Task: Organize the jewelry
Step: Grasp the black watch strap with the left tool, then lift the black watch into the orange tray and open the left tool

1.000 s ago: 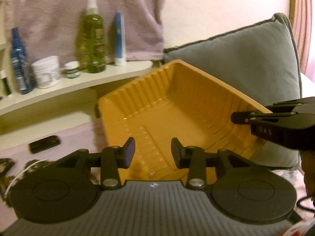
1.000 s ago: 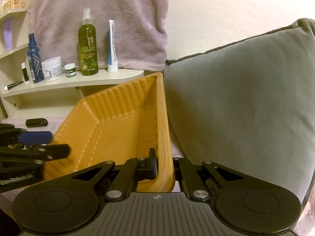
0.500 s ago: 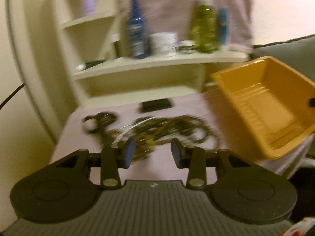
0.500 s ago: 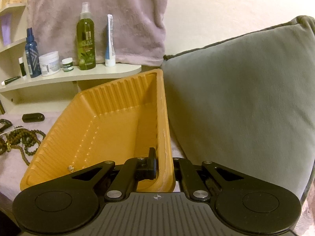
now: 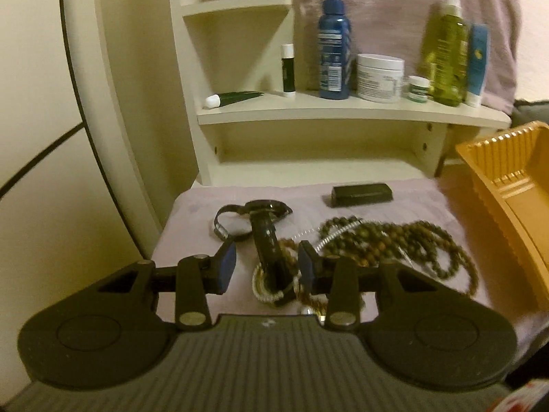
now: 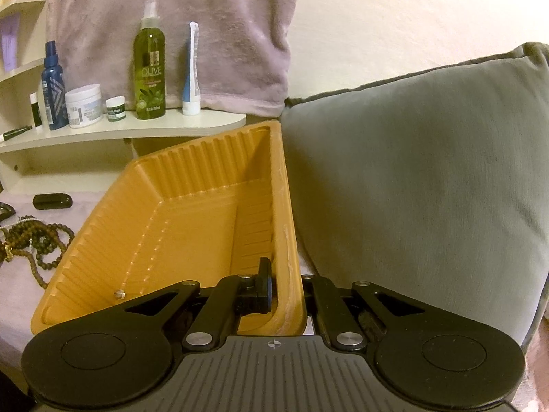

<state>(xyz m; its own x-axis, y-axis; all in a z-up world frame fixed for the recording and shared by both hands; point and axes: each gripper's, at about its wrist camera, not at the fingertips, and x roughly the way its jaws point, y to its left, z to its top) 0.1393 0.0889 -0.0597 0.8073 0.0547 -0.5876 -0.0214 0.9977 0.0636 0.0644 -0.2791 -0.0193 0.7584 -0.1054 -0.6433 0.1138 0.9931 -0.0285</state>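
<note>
A: Right, where does the jewelry sit?

B: Mostly on the lilac cloth (image 5: 405, 206) covering the worktop. A tangle of brown beaded necklaces (image 5: 394, 243) lies in a heap, with a black watch (image 5: 266, 237) beside it, its strap running toward the camera, and a pale coiled bracelet (image 5: 266, 290) at the strap's near end.

A: And the left gripper (image 5: 267, 267)?

B: Its fingers stand partly apart, one on each side of the watch strap as the wrist view shows it. Nothing is pinched between them, and I cannot tell whether they touch anything below.

A: What about the orange tray (image 6: 192, 226)?

B: It is tipped up on one side, leaning by the grey cushion (image 6: 429, 178). The right gripper (image 6: 286, 295) is clamped on the tray's near right wall, one finger inside and one outside. A small silvery piece (image 6: 119, 294) lies on the tray floor near its lower edge.

A: Anything else close by?

B: A flat black case (image 5: 362, 195) lies on the cloth behind the necklaces. Above it, a cream shelf (image 5: 343, 113) carries a blue bottle (image 5: 334, 48), a white jar (image 5: 379, 77), a green spray bottle (image 6: 150, 65) and a blue-and-white tube (image 6: 191, 72). A mauve towel (image 6: 178, 27) hangs behind them.
</note>
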